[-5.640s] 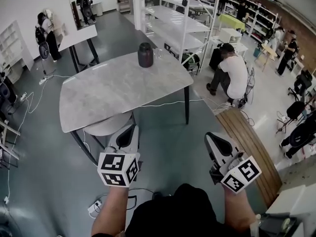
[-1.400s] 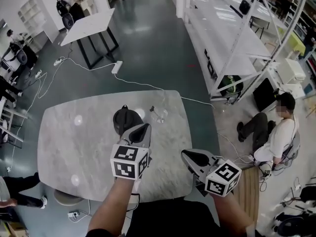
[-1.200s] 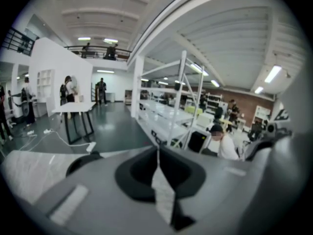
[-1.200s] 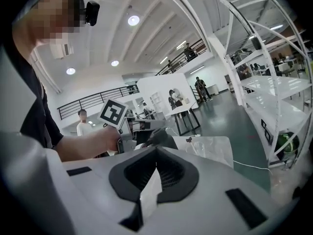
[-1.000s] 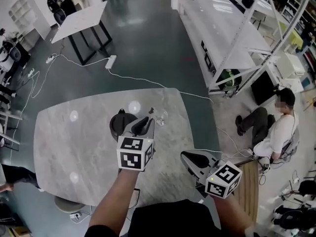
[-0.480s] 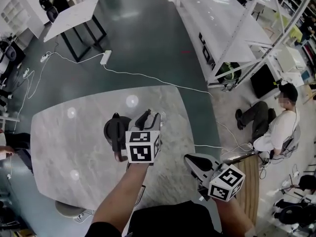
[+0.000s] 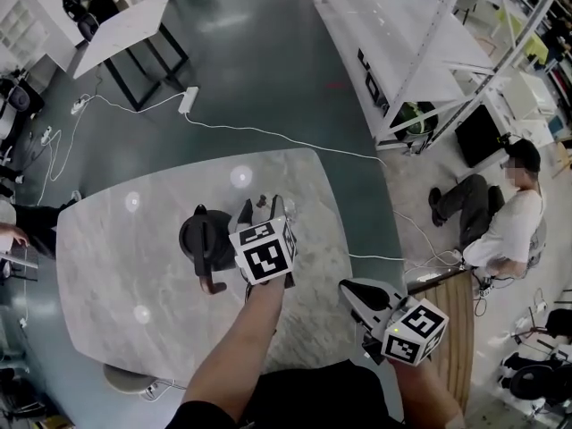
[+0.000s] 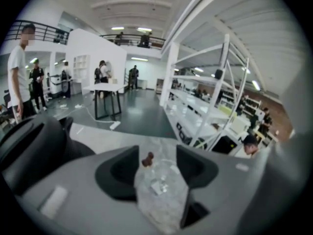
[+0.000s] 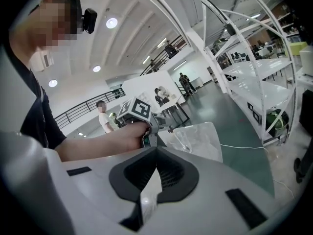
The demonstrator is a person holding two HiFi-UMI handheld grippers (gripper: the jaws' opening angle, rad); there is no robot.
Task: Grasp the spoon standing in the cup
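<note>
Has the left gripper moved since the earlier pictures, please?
Yes: the left gripper went forward alongside the jug toward the spoon; fingers just opening, nothing between them.

You have a clear glass cup (image 8: 159, 184) standing upright on the grey marbled table (image 8: 166, 209), toward its far edge. The spoon (image 8: 147, 159) stands in it, tilted left, its dark brown handle end topmost. Its bowl cannot be made out.

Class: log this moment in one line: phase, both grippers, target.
phase: approach | left gripper: jaws just opened, spoon tip lined up between them, ungripped | right gripper: shut, empty
</note>
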